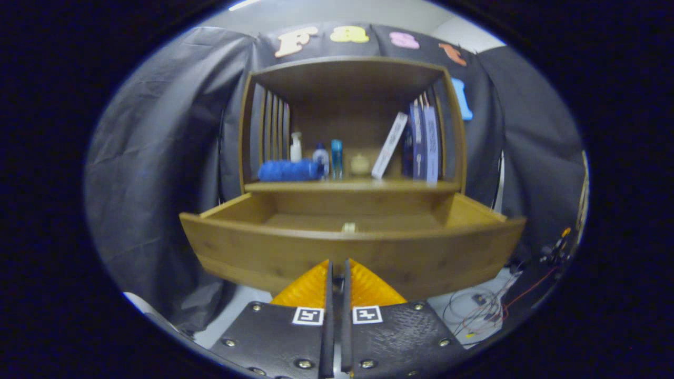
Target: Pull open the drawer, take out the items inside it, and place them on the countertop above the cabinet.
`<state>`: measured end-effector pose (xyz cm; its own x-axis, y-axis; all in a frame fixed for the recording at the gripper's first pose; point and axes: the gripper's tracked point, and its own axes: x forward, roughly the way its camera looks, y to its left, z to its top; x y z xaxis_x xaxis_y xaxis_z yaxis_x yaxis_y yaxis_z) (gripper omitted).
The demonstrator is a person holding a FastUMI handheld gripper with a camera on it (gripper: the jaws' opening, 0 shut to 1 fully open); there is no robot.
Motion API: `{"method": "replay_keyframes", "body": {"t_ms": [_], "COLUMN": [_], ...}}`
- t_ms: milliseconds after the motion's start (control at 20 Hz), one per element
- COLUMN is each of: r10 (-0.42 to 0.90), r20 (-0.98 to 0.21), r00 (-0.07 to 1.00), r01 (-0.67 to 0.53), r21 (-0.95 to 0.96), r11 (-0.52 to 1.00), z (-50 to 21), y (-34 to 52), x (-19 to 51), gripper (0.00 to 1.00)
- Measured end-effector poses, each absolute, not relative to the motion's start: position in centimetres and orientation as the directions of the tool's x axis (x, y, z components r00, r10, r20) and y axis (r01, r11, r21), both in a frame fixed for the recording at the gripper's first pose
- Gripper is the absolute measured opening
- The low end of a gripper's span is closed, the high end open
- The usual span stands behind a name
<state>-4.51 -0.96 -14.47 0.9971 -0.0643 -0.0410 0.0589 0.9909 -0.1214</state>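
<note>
The wooden cabinet's drawer (pixel 253 252) stands pulled out toward me, its front panel just ahead of my fingers. A small pale item (pixel 348 227) lies on the drawer floor, right behind the middle of the front panel. My gripper (pixel 337 262) is at the centre of that front panel, its fingers nearly together with only a thin gap. They are closed on the drawer's handle, which is mostly hidden behind them. The countertop (pixel 347 186) above the drawer is the floor of an open shelf.
On the countertop stand a blue cloth (pixel 288 170), a white pump bottle (pixel 296 147), two small blue bottles (pixel 337 158), a pale round jar (pixel 360 164), a leaning white box (pixel 389 145) and blue books (pixel 425 143). Loose wires (pixel 489 305) lie at the lower right.
</note>
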Motion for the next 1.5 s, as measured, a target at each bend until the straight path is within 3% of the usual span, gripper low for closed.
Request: {"method": "replay_keyframes", "body": {"t_ms": [100,200,400,650,900,1350,1500], "r10": [-0.066,-0.016,0.042,0.029,-0.026,-0.087,-0.122], "r20": [0.024,0.024,0.023,0.05,0.067,0.079,0.031], "r00": [0.998,1.0,0.999,0.998,0.997,0.993,0.992], "r01": [0.069,0.02,-0.038,-0.023,0.036,0.093,0.122], "r21": [-0.183,-0.183,-0.122,-0.127,-0.152,-0.081,-0.01], "r11": [0.981,0.983,0.992,0.992,0.988,0.992,0.992], "z": [-12.1,-11.4,-9.4,-7.4,-5.7,-3.0,-2.7], "y": [0.1,1.8,3.3,1.8,-2.0,-6.6,-6.9], "x": [-4.2,-3.4,-2.2,-0.7,1.8,5.5,8.6], "gripper": [0.06,0.13,0.57,0.92,0.98,0.98,0.98]}}
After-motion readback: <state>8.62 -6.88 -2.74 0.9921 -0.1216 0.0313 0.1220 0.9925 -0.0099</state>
